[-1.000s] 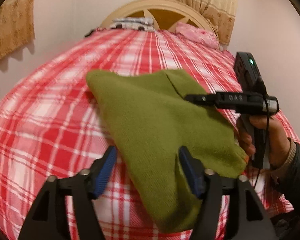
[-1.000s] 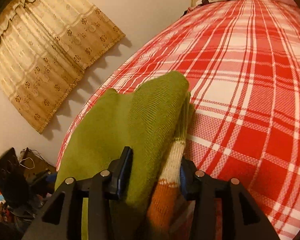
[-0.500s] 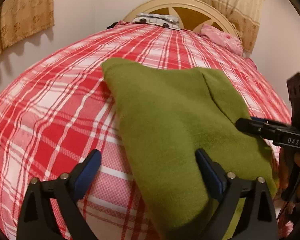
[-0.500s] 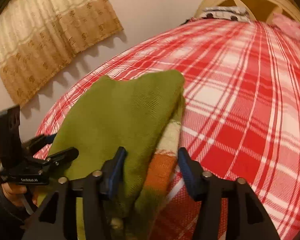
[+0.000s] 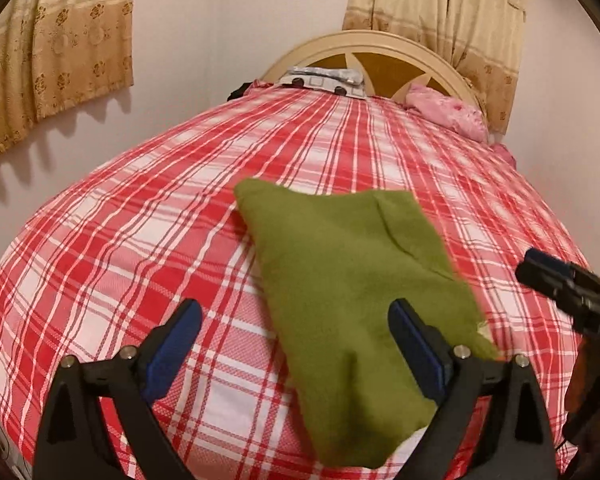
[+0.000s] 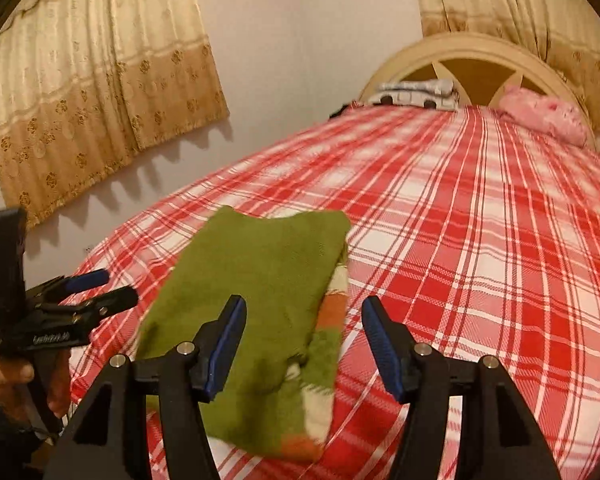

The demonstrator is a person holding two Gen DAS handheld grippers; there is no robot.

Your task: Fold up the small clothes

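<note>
A small olive-green knit garment [image 5: 352,280] lies folded on the red plaid bed, with orange and cream stripes showing along its right edge in the right wrist view [image 6: 260,300]. My left gripper [image 5: 296,344] is open and empty, held above the garment's near left side. My right gripper [image 6: 304,340] is open and empty above the garment's near right edge. Each gripper shows in the other's view: the right one at the right edge [image 5: 564,284], the left one at the left edge [image 6: 84,292].
The red and white plaid bedspread [image 5: 140,248] covers the whole bed. A cream headboard [image 5: 380,44], a folded patterned cloth [image 5: 324,80] and a pink pillow [image 5: 444,114] are at the far end. Curtains [image 6: 92,100] hang on the walls.
Both grippers have opened wide, let go of the green garment and pulled back and up. The garment now lies flat on the bed.
</note>
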